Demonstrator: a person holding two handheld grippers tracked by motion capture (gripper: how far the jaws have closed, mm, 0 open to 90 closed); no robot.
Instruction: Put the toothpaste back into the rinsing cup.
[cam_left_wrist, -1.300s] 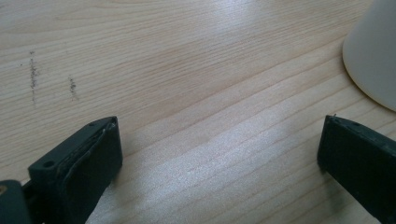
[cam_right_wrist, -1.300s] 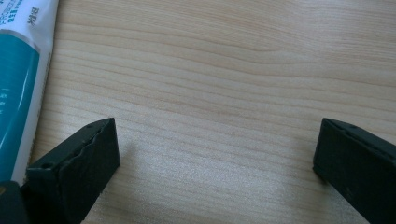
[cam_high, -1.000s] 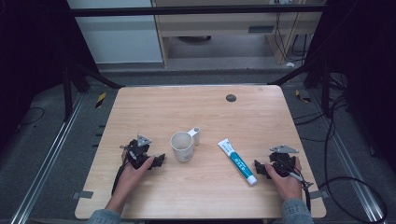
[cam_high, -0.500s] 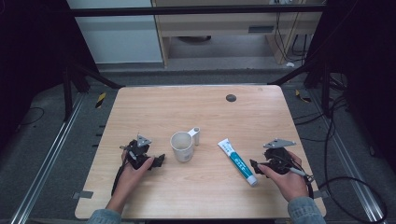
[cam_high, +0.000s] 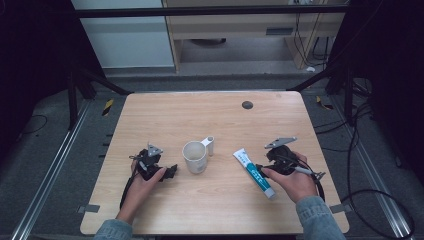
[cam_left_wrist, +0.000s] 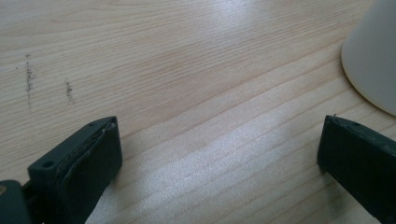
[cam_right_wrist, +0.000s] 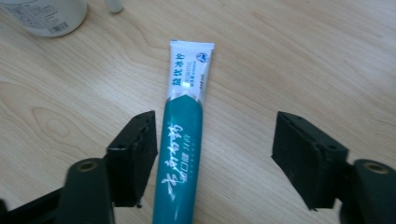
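From the high view, a wooden table (cam_high: 220, 115) carries a white cup (cam_high: 194, 157) near its middle, with a small white handle-like piece sticking out toward the far right of its rim. A toothpaste tube (cam_high: 254, 173) lies flat to the right of the cup, running diagonally with its white crimped end toward the far side and its cap end toward the person. The right gripper (cam_high: 266, 171), held in the person's right hand (cam_high: 295, 184), sits at the tube's right side, its tip at the teal middle part of the tube. The left gripper (cam_high: 170, 172) rests on the table just left of the cup, held in the left hand (cam_high: 142, 185). A dark round spot (cam_high: 247, 105) marks the far part of the tabletop. In the left gripper view, the two black jaws stand wide apart over bare wood, holding nothing, and the cup's white wall (cam_left_wrist: 373, 56) rises at the upper right, apart from the jaws. In the right gripper view, the jaws are spread wide with the toothpaste tube (cam_right_wrist: 183, 140) lying between them, close beside the left jaw and well clear of the other; whether it touches that jaw cannot be told. The cup's base (cam_right_wrist: 46, 16) shows at the top left corner.
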